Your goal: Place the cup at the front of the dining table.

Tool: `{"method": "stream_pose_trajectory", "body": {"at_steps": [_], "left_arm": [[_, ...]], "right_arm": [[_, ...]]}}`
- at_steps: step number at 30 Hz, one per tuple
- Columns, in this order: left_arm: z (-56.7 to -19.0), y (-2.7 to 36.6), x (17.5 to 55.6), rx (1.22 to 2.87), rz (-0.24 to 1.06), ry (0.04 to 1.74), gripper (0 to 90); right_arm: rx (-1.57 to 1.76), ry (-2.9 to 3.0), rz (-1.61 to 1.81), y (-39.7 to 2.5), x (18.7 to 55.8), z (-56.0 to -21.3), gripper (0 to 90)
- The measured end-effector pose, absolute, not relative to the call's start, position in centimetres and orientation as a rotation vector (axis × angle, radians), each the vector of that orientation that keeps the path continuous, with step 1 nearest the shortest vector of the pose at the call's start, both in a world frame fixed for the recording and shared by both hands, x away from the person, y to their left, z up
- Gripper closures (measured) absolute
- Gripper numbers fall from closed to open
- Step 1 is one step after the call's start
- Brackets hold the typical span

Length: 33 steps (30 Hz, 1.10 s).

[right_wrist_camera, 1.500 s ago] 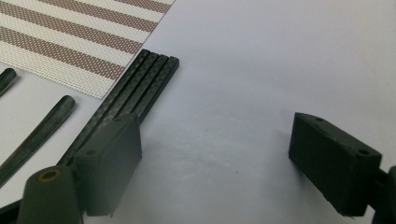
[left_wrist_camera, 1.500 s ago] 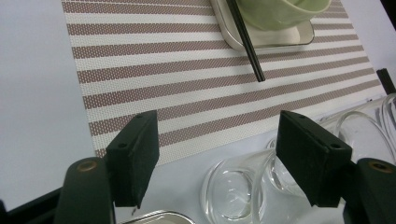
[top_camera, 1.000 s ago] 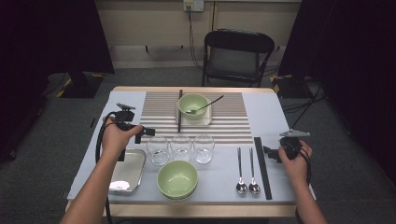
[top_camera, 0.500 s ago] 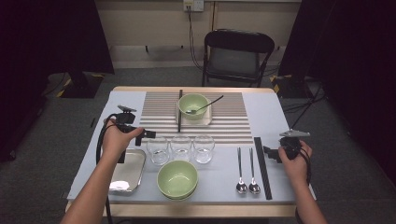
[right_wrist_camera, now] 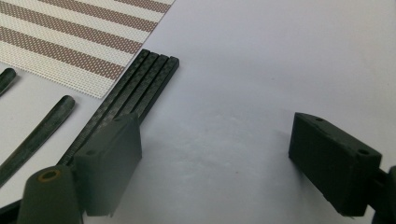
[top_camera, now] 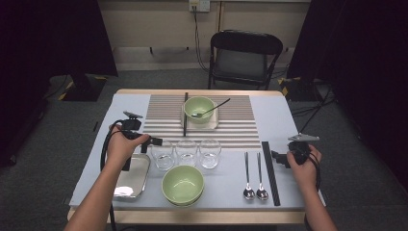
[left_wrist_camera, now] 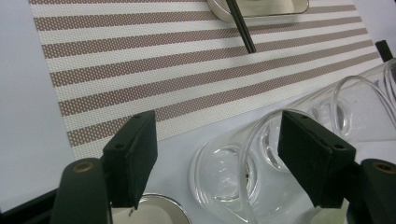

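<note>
On the desk (top_camera: 288,120), a striped placemat (top_camera: 240,127) toward the far edge, carrying a green bowl (top_camera: 199,109) with a black utensil in it, on a small tray, and one black chopstick (top_camera: 184,114) just beside the bowl's left. Nearer the front edge, a second green bowl (top_camera: 183,184), middle; a metal tray (top_camera: 130,177) toward the front left corner. Between placemat and front bowl, three clear glasses in a row: left glass (top_camera: 163,155), middle glass (top_camera: 186,152), right glass (top_camera: 210,153). Toward the right edge, two spoons (top_camera: 254,175) side by side, and a bundle of black chopsticks (top_camera: 270,172) just beside them.

Left gripper (top_camera: 153,142) held just left of the left glass, over the tray's far end; fingers (left_wrist_camera: 133,161) spread wide, with the left glass's rim (left_wrist_camera: 261,154) lying between them in the left gripper view, contact not clear.

Right gripper (top_camera: 278,158) near the right edge, just beside the black chopsticks (right_wrist_camera: 126,105); fingers (right_wrist_camera: 109,161) spread, bare desk between them, gripping nothing.
</note>
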<state>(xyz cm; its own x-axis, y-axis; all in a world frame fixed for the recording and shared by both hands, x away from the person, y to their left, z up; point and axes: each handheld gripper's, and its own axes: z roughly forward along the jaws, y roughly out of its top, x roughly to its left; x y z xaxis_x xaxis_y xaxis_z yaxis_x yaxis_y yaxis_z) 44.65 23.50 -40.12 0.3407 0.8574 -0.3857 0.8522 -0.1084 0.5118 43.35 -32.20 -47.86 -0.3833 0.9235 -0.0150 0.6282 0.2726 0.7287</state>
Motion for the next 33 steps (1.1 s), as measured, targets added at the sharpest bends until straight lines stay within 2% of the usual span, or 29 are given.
{"method": "stream_pose_trajectory", "body": {"at_steps": [33], "left_arm": [[-42.0, 23.7, 43.8, 1.947, -0.014, 1.509, 28.2]], "right_arm": [[1.398, 2.108, 0.900, -32.2, 43.3, -47.9, 16.4]]}}
